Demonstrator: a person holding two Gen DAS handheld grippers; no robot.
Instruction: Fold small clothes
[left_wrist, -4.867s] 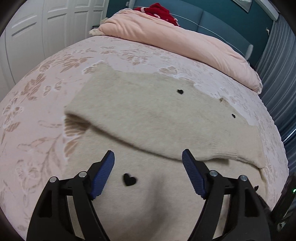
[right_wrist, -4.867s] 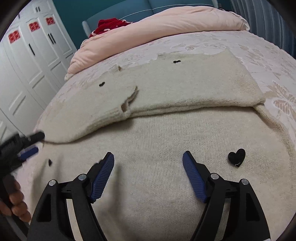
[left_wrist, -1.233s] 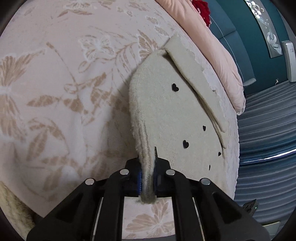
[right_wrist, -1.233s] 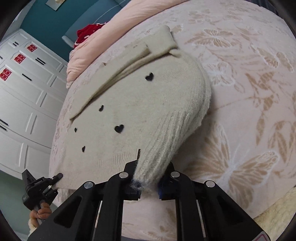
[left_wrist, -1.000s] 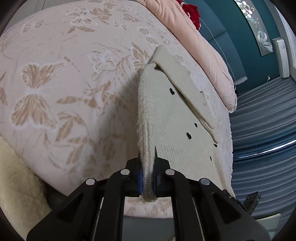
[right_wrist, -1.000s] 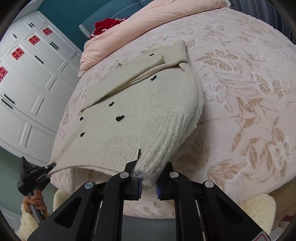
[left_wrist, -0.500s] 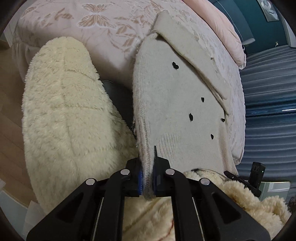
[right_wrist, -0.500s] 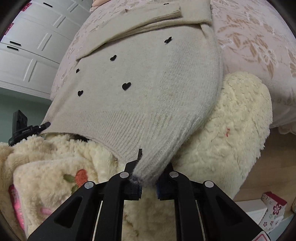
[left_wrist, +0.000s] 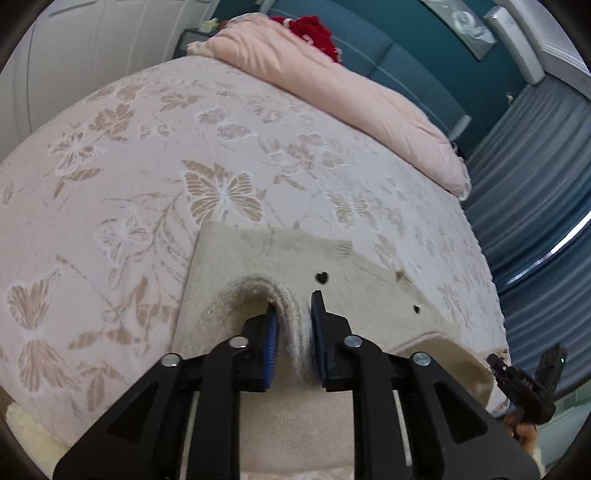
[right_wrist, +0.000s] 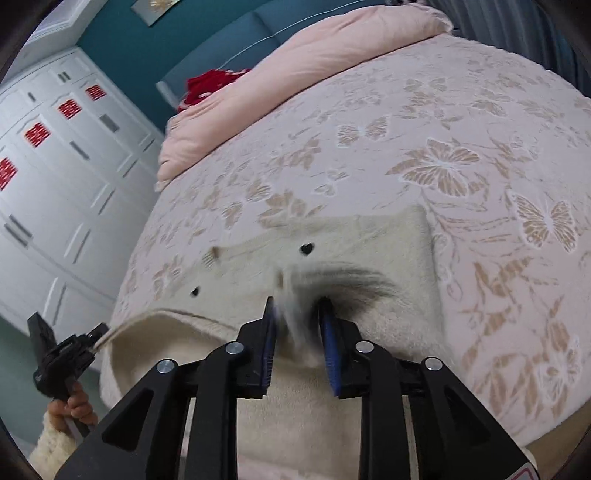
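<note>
My left gripper (left_wrist: 293, 325) has its blue pads a little apart, with a ridge of the cream sweater (left_wrist: 280, 258) standing between them; the cloth touches the left pad, but I cannot tell whether the right pad presses it. My right gripper (right_wrist: 299, 321) shows the same: pads slightly parted, blurred knit between them, the grip itself unclear. The sweater lies on the near part of the bed (left_wrist: 147, 147), doubled over, its hem edge brought up onto the far half where small black hearts (left_wrist: 322, 277) show. The left view alone shows the sweater's far left corner lying flat and square on the butterfly cover, the blue curtain (left_wrist: 535, 184) at the right, and my right gripper small at the near right edge. The right view alone shows the white wardrobe (right_wrist: 55, 166) at the left, the sweater's right edge against the cover, and my left gripper (right_wrist: 70, 350) small at the near left, with the hem stretching from it in a raised curve. Both views show the pink duvet (right_wrist: 314, 70) and a red cloth (left_wrist: 314, 29) at the far end.
</note>
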